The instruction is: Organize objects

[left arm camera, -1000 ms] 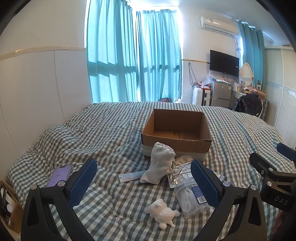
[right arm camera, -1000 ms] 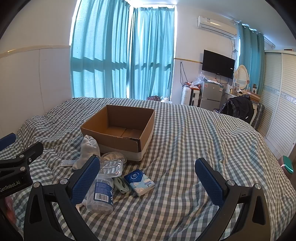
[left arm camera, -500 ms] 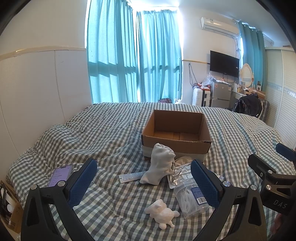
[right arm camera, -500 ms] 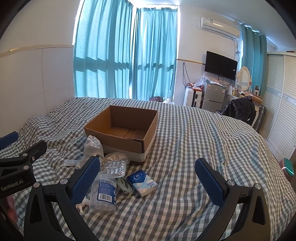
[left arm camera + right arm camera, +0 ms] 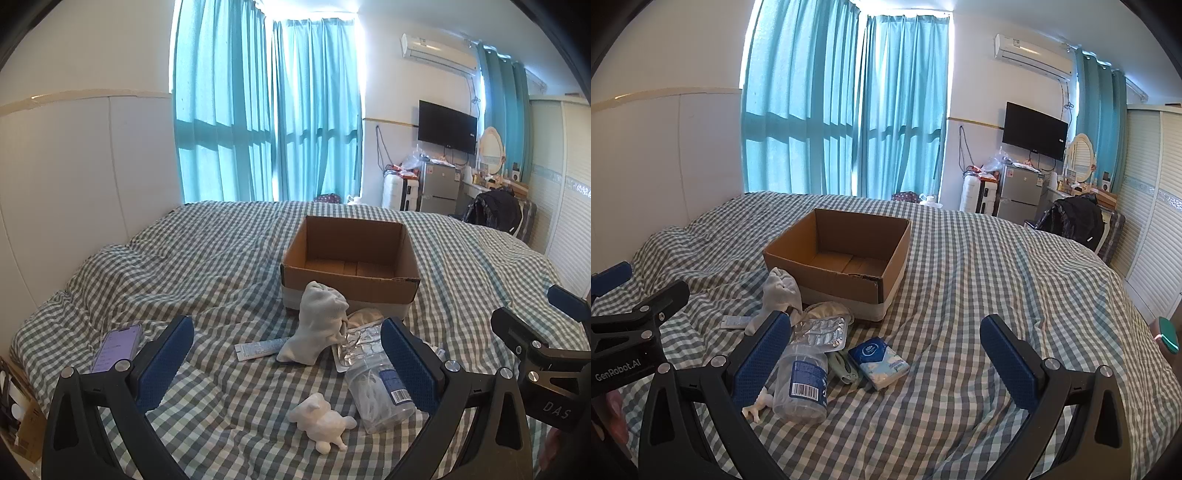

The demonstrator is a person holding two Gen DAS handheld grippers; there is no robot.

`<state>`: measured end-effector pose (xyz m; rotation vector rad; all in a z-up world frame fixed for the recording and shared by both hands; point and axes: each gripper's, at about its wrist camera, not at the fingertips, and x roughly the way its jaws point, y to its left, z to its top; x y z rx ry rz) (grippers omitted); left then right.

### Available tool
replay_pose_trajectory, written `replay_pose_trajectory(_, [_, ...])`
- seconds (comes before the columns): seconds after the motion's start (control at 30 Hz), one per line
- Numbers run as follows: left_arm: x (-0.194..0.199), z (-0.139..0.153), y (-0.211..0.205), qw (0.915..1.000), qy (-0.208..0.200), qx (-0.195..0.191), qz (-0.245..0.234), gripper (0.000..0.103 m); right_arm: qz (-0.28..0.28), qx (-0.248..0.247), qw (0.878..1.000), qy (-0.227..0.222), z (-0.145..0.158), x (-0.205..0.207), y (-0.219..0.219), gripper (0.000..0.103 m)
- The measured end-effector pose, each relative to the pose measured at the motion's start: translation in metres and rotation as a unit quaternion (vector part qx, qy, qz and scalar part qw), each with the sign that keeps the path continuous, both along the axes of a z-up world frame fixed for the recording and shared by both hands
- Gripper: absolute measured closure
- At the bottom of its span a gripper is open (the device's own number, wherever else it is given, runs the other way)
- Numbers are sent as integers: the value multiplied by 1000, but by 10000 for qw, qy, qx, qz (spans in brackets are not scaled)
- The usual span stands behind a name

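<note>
An open, empty cardboard box (image 5: 351,258) (image 5: 842,258) sits on the checked bed. In front of it lie a grey sock (image 5: 317,326) (image 5: 779,291), a white tube (image 5: 258,349), a blister pack (image 5: 362,345) (image 5: 823,332), a clear plastic jar (image 5: 380,391) (image 5: 803,380), a white toy animal (image 5: 321,421), a blue tissue pack (image 5: 879,358) and a green clip (image 5: 844,367). My left gripper (image 5: 288,362) is open and empty above the items. My right gripper (image 5: 882,354) is open and empty, near the tissue pack.
A purple phone (image 5: 116,347) lies on the bed at the left. A white wall panel (image 5: 74,177) borders the bed's left side. Teal curtains, a TV, a fridge and a chair with a dark coat stand beyond the bed.
The right wrist view has shifted so box and items sit further right and closer. The left view is almost unchanged. No item has moved.
</note>
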<state>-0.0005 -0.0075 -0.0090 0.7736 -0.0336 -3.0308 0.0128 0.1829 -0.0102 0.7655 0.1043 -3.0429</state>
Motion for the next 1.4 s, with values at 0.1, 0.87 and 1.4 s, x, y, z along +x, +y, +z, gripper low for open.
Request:
replay_pose_trajectory(0.1, [0, -3, 1, 10000, -47, -6, -8, 0, 28, 2, 10000, -30, -2, 0, -2, 0])
replay_pose_trajectory(0.87, [-30, -102, 0, 9899, -1417, -79, 17, 0, 112, -60, 9968, -787, -52, -24, -6, 0])
replay_pose_trajectory(1.4, [-50, -165, 14, 9772, -2038, 241, -553, 15, 113, 275, 9932, -1127, -81, -48, -22, 0])
